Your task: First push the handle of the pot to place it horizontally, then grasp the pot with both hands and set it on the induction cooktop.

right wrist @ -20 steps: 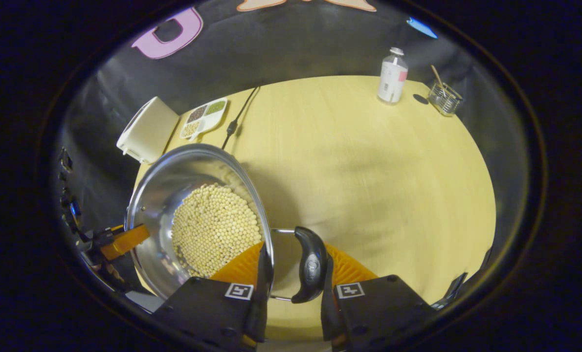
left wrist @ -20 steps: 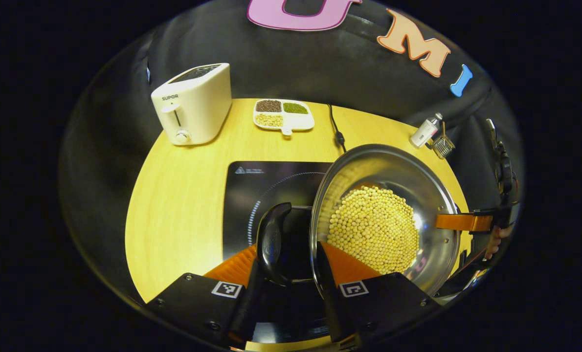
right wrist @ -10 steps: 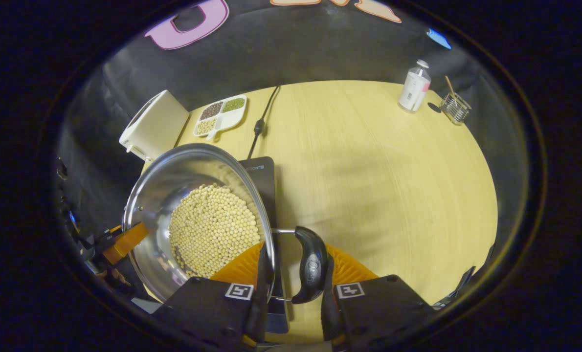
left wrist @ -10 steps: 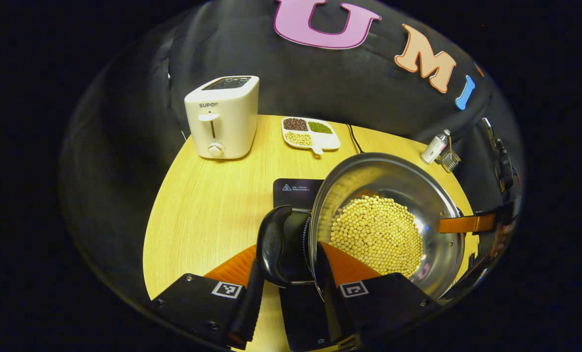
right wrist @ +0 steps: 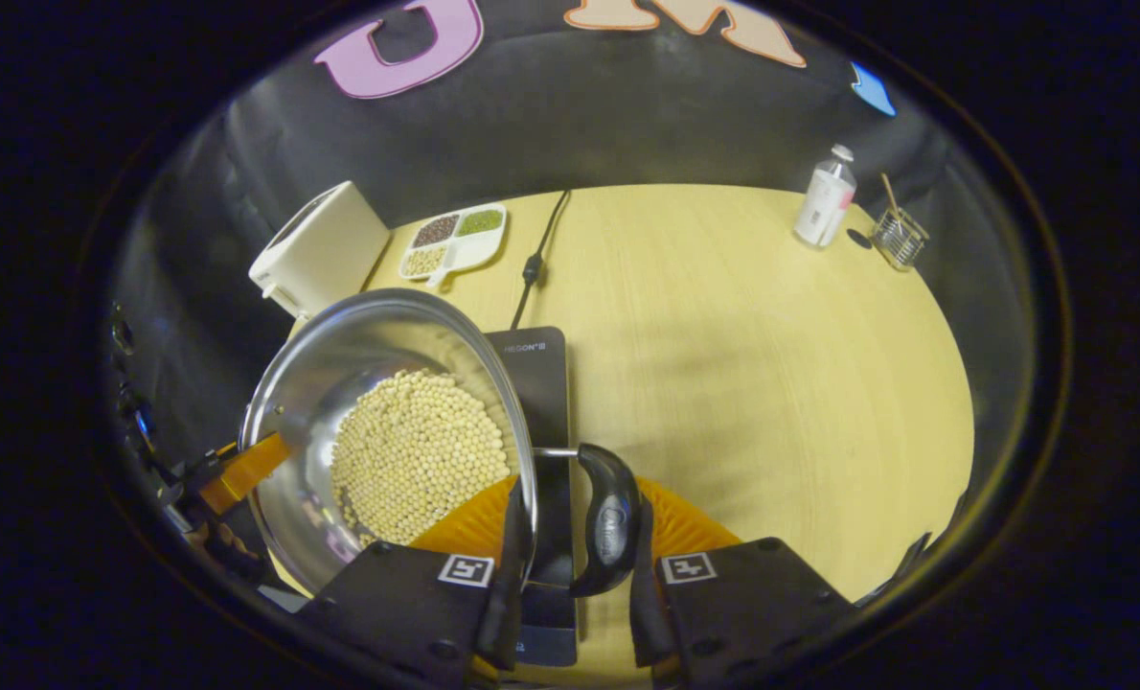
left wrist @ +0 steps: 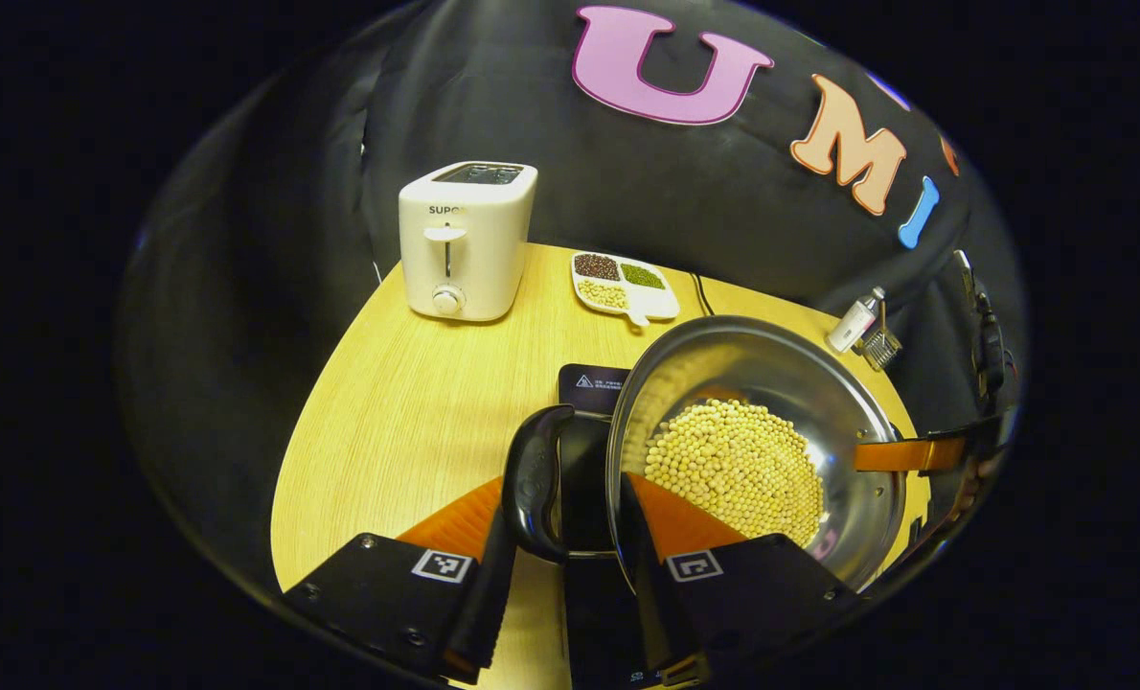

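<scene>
Two grippers hold the steel pot [left wrist: 771,383] by its side handles, one on each. The pot carries a heap of pale yellow beans [left wrist: 735,470] and sits over the black induction cooktop [right wrist: 543,383], which shows beneath and beside it; whether the base touches the glass cannot be told. In the left gripper view, the left gripper [left wrist: 562,522] has its fingers closed around the dark loop handle [left wrist: 532,479], one finger outside the loop and the other against the pot's wall. In the right gripper view, the right gripper [right wrist: 570,537] clasps the opposite handle [right wrist: 610,517] the same way, and the left gripper shows far off at the pot's other rim. The cooktop lies on a round wooden table [right wrist: 752,364]. Farther back stand a white toaster [left wrist: 467,240] and a divided dish of grains [left wrist: 626,285], with a black cord [right wrist: 536,254] running from the cooktop. Well apart, near the table's far edge, stand a small bottle [right wrist: 824,196] and a wire holder [right wrist: 899,240].
</scene>
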`<state>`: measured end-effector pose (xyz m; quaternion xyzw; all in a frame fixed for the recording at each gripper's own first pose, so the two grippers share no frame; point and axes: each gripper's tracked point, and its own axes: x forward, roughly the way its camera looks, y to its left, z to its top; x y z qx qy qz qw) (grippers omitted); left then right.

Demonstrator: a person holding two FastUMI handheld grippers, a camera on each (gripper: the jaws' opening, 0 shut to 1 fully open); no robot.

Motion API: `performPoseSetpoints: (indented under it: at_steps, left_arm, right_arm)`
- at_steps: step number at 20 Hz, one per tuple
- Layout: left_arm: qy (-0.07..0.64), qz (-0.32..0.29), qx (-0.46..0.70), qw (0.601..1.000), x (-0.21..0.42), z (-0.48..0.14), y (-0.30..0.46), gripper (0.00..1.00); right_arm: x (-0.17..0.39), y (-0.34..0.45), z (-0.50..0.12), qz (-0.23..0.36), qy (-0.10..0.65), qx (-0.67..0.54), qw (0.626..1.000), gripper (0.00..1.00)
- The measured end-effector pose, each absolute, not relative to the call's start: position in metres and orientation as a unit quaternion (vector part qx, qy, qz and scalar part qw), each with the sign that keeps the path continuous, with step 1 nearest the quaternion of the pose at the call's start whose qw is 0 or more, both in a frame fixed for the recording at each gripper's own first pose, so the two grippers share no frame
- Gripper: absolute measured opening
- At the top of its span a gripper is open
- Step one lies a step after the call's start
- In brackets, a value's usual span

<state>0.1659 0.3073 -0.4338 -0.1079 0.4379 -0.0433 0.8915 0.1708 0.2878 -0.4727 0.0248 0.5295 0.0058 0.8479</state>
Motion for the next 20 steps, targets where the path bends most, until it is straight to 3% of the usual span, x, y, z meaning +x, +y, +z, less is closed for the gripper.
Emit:
performPoseSetpoints:
  at_steps: [5,8,10,11,13,15,16,20]
  left_arm:
    - [0.445,-0.051,-0.078,0.891,0.161,-0.439,0.309,0.65]
    - [0.452,-0.041,-0.055,0.889,0.158,-0.440,0.311,0.75]
    - [0.440,-0.036,-0.041,0.897,0.159,-0.432,0.314,0.76]
    - [0.435,-0.034,-0.036,0.899,0.157,-0.429,0.316,0.78]
    - [0.424,-0.025,-0.031,0.905,0.156,-0.422,0.321,0.76]
    - [0.417,-0.011,-0.027,0.909,0.153,-0.415,0.329,0.81]
    - [0.411,-0.007,-0.028,0.911,0.151,-0.411,0.330,0.87]
    - [0.385,0.010,0.000,0.923,0.141,-0.387,0.333,0.90]
  right_arm:
    - [0.176,0.291,-0.479,0.012,0.521,0.027,0.853,0.47]
    - [0.177,0.288,-0.479,0.007,0.516,0.018,0.856,0.54]
    - [0.175,0.284,-0.475,0.004,0.510,0.011,0.860,0.60]
    - [0.173,0.283,-0.474,0.006,0.509,0.009,0.861,0.65]
    - [0.173,0.279,-0.468,0.007,0.504,0.010,0.863,0.86]
    - [0.171,0.273,-0.462,0.002,0.498,0.017,0.867,0.97]
    - [0.170,0.270,-0.459,0.001,0.496,0.020,0.868,0.98]
    - [0.164,0.263,-0.442,0.003,0.480,0.035,0.876,0.99]
